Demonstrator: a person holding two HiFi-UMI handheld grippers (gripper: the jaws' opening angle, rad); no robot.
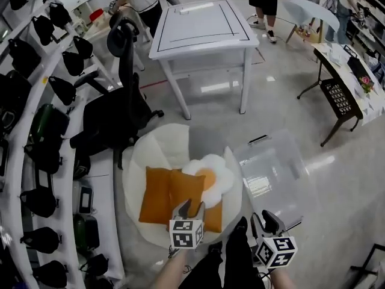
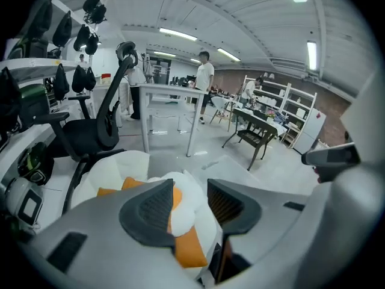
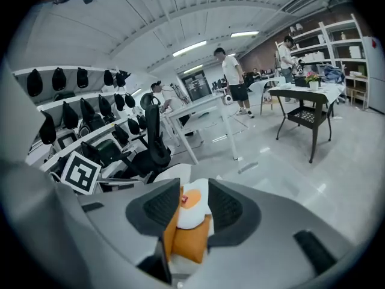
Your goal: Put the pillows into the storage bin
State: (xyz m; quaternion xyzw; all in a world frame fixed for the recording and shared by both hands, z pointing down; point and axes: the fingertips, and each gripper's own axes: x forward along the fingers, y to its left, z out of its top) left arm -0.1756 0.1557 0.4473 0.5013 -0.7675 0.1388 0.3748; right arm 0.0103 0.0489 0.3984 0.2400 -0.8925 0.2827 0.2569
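Hovering at six o'clock of the pillows (image 1: 157, 194), left gripper (image 1: 191, 208) and right gripper (image 1: 267, 220) are holding empty jaws apart. Judging them soft, light; favouring edge pinches.

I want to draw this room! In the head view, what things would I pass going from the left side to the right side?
Left to right: shelves of black bags → black office chair → orange pillows → fried-egg pillow → clear storage bin → dark chair.
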